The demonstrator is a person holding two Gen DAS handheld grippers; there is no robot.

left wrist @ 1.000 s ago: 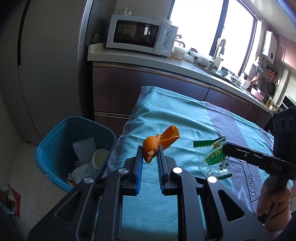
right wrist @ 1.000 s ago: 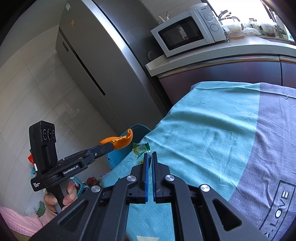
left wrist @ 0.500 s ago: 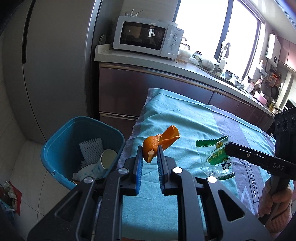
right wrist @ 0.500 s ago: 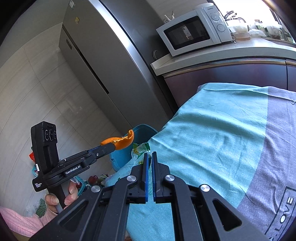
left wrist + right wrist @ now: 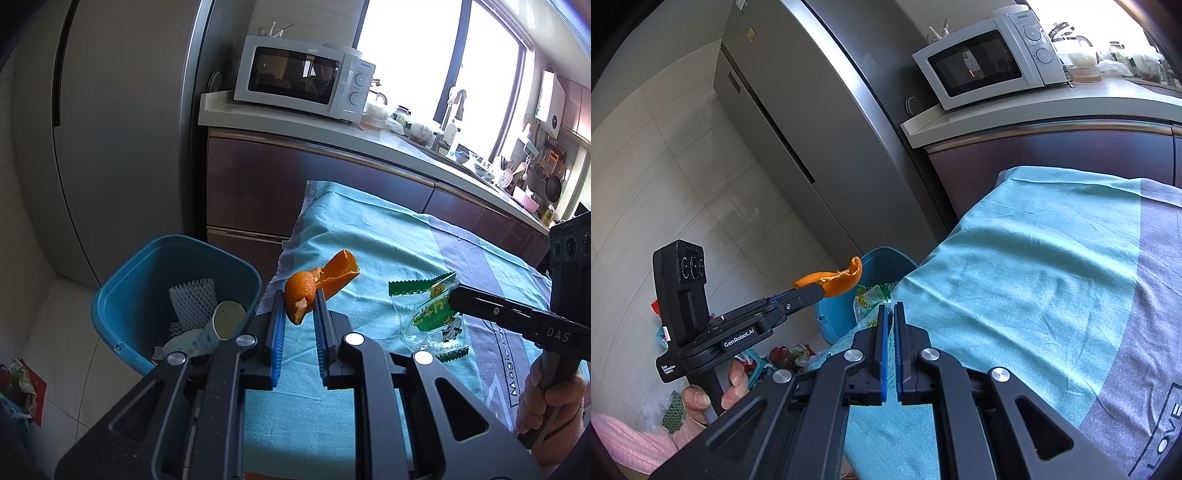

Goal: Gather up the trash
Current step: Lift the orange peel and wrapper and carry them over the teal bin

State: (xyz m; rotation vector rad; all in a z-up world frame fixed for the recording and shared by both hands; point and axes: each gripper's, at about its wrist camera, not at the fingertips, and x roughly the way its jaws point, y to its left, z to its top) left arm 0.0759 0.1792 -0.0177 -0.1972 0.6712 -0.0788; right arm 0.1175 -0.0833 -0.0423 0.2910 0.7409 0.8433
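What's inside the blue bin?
Inside the blue bin you can see a white foam net and a paper cup lying on its side. Whatever is underneath them is hidden.

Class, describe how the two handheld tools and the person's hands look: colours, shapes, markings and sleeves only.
Both tools are matte black with angular cut-out arms, silver round rivets and blue ribbed pads. The left tool carries white "GenRobot.AI" lettering and a boxy black head with three round lenses. The right tool shows "DAS" in white and a similar head. The left hand and right hand are bare, with pink knit cuffs.
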